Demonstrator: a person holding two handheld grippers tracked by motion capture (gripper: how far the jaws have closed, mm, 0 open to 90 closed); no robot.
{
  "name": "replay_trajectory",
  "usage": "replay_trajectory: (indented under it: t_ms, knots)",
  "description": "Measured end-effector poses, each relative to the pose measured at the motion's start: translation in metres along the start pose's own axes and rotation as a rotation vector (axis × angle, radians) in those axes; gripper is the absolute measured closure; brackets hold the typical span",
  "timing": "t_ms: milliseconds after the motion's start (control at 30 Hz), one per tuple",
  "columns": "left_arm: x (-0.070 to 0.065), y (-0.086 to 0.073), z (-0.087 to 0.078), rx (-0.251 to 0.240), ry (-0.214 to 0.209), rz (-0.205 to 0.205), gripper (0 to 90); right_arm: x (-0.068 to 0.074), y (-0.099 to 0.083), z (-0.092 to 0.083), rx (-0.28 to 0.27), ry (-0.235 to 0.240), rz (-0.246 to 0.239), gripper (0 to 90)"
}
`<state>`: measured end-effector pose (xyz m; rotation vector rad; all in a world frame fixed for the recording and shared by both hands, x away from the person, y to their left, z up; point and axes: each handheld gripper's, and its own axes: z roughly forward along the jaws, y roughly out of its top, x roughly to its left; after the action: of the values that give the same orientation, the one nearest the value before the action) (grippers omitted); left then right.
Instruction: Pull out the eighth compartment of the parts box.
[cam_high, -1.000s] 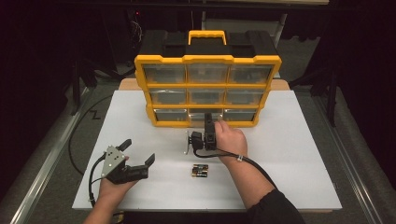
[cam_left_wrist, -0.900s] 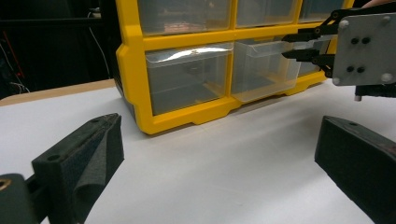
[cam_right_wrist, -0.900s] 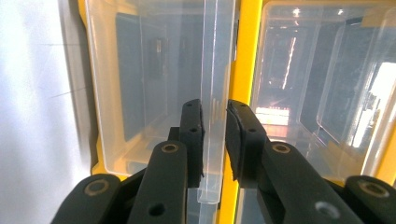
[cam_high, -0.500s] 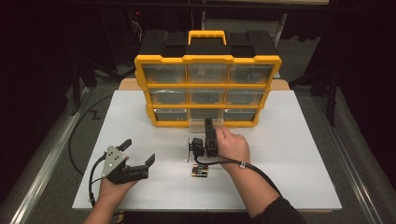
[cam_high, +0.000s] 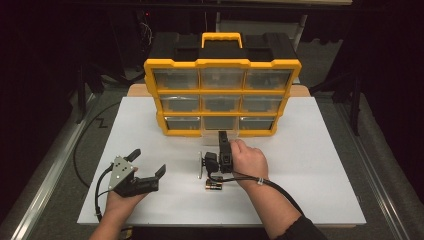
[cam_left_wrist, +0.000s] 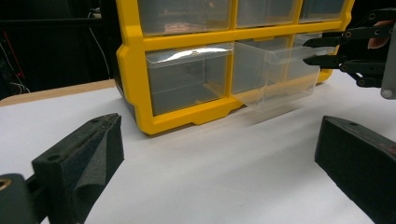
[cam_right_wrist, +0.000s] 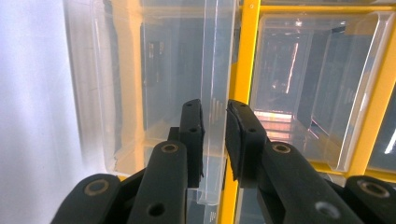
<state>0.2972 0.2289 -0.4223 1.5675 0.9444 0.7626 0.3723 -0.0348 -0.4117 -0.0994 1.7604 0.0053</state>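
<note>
Pinching the clear drawer (cam_right_wrist: 154, 93) front with my right gripper (cam_right_wrist: 215, 135), jaws clamped on it. Left gripper (cam_high: 135, 175) sits on the table (cam_high: 310, 190); jaws wide apart.

You're gripping a clear, glossy plastic drawer (cam_right_wrist: 210, 93) with matt black jaw pads. The organizer (cam_high: 222, 85) has a smooth yellow plastic frame and a duller black top. Under it, the white table sheet (cam_high: 325, 165) looks matt and smooth. Your left gripper's (cam_high: 145, 167) plate is dull grey metal.
</note>
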Motion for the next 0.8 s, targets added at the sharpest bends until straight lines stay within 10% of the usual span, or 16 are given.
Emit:
replay_trajectory:
  t_ms: [800]
  knots:
    - [0.0, 0.0, 0.0, -0.001, -0.006, -0.002, 2.2, 0.004, -0.001, -0.015, -0.013, 0.0, 0.008, 78.7]
